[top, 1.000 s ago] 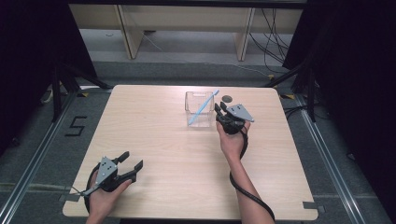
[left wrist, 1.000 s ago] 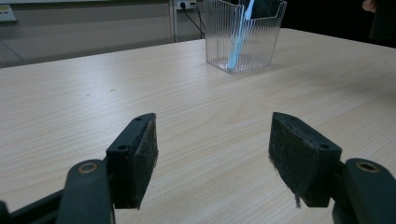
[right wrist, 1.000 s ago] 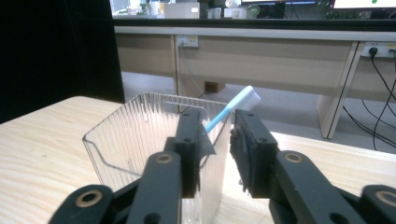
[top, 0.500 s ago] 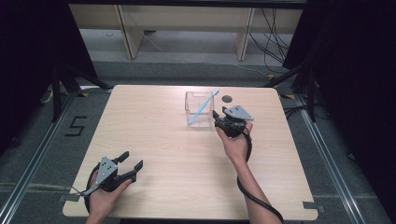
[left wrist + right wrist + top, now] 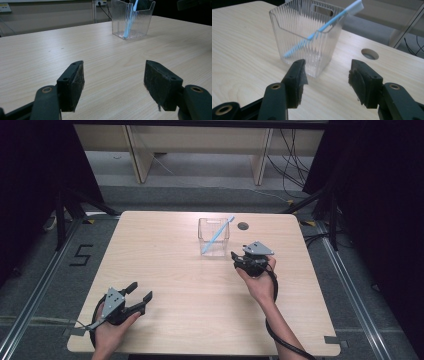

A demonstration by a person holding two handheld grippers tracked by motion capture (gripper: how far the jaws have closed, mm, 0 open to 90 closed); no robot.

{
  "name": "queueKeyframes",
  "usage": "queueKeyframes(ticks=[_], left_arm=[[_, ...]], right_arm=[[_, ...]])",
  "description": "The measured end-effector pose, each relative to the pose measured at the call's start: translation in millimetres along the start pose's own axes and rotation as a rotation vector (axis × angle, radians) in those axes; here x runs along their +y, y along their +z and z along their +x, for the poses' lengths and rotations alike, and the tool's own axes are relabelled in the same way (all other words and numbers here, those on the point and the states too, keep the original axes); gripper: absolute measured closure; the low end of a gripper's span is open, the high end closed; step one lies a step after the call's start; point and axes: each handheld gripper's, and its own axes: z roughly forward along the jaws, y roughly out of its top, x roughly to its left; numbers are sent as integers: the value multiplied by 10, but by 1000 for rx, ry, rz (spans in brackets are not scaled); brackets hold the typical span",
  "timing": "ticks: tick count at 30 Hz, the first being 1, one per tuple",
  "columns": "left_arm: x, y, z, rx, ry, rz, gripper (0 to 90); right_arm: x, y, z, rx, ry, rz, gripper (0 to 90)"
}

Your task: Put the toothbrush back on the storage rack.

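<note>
Backing the right gripper (image 5: 239,259) away from the clear ribbed container (image 5: 213,236) is the step in hand, judging by the blue toothbrush (image 5: 218,234) already standing inside. To do it well, the hand should draw back level and straight, keeping both jaws off the thin plastic wall so the light container does not slide or tip.

The container stands upright toward the far side of the wooden table (image 5: 165,270), near a round cable hole (image 5: 243,226). The toothbrush leans diagonally in it, its lower end at the bottom and its upper end resting over the rim; which end bears the bristles is hard to tell.

The right gripper's jaws have just been opening and now stand wide, with nothing between them. In the right gripper view the container (image 5: 305,37) sits just beyond the pads, apart from them.

The left gripper (image 5: 139,297) rests near the table's near left corner, well apart from the container. Its jaws are also spread wide and hold nothing, only bare tabletop showing between them.
</note>
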Motion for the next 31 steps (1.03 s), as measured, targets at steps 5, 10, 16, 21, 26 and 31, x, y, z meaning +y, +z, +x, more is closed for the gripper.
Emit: queueKeyframes(ticks=[5, 10, 16, 21, 26, 31], left_arm=[[-2, -1, -1, 2, -1, 0, 322], [1, -5, 0, 4, 3, 0, 322], [-1, -13, 3, 12, -2, 1, 324], [-6, -11, 0, 12, 0, 5, 324], [-8, -10, -10, 10, 4, 4, 323], [-9, -7, -6, 9, 4, 6, 323]], right_arm=[[-117, -73, -23, 7, -1, 26, 455], [-188, -162, -30, 5, -8, 36, 435], [-334, -299, -53, 3, -6, 56, 429], [-454, -440, -78, -4, -6, 41, 418], [-570, -567, -27, 14, 35, 53, 406], [-647, -633, 32, 34, 57, 59, 396]])
